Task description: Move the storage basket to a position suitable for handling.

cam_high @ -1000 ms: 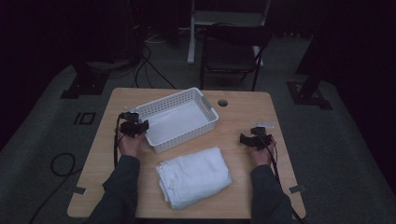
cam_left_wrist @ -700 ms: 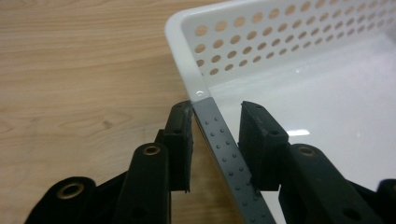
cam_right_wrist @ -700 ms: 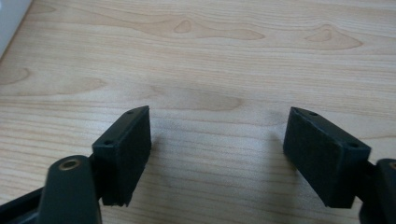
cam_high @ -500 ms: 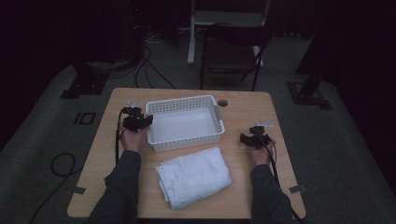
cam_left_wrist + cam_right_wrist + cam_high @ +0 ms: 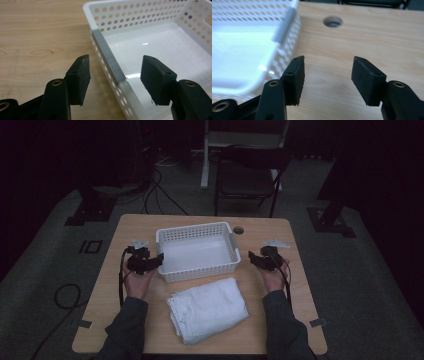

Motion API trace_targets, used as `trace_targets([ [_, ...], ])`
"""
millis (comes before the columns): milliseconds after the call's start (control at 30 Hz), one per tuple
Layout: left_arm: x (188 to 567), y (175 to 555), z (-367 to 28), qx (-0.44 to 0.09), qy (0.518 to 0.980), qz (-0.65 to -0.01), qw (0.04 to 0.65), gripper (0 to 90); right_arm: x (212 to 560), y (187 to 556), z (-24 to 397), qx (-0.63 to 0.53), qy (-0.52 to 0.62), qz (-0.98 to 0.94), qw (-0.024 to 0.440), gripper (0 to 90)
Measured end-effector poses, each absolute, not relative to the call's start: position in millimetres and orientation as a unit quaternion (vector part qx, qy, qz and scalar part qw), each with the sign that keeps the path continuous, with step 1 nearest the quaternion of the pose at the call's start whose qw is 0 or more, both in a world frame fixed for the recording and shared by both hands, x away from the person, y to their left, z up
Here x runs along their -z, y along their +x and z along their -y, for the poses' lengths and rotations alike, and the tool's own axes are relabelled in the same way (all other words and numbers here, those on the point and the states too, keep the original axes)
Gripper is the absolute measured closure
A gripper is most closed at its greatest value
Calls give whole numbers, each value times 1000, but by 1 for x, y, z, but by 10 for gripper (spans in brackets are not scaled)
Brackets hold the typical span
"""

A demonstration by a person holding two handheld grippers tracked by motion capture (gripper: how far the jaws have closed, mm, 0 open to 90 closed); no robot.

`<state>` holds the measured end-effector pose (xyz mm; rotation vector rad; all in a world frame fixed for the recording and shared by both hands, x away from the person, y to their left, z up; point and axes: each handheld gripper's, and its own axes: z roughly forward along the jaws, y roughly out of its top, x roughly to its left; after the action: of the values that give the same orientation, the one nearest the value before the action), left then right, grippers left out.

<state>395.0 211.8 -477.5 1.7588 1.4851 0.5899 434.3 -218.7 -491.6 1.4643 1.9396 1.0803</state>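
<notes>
An empty white perforated basket [image 5: 197,251] stands square at the table's middle back. A folded white towel [image 5: 207,310] lies in front of it. My left gripper [image 5: 151,261] is at the basket's left end. In the left gripper view its jaws [image 5: 116,60] have just been opening and straddle the left wall [image 5: 107,53], pads clear of it. My right gripper [image 5: 256,259] hovers just right of the basket. Its jaws [image 5: 329,60] have just been closing partway over bare wood, nothing between them, with the basket wall [image 5: 287,22] to their left.
The wooden table [image 5: 300,285] has a round cable hole [image 5: 238,229] behind the basket's right corner. A dark chair [image 5: 250,175] stands beyond the far edge. Cables trail on the floor at the left.
The basket swung from slanted to square with the table edge. My left gripper then let go of its left wall. My right gripper's jaws narrowed and the hand rose a little.
</notes>
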Motion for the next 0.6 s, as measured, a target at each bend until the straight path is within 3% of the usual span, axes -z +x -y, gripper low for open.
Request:
trace_targets([
  [200, 484, 387, -210, -218, 693, -581, 366, 423, 481, 438, 196, -416, 513, -718, 222, 468],
  [400, 492, 392, -207, -195, 707, -577, 359, 544, 484, 442, 172, -416, 495, -735, 203, 501],
  [600, 494, 400, -201, -203, 711, -576, 349, 597, 496, 450, 164, -393, 502, -747, 185, 614],
])
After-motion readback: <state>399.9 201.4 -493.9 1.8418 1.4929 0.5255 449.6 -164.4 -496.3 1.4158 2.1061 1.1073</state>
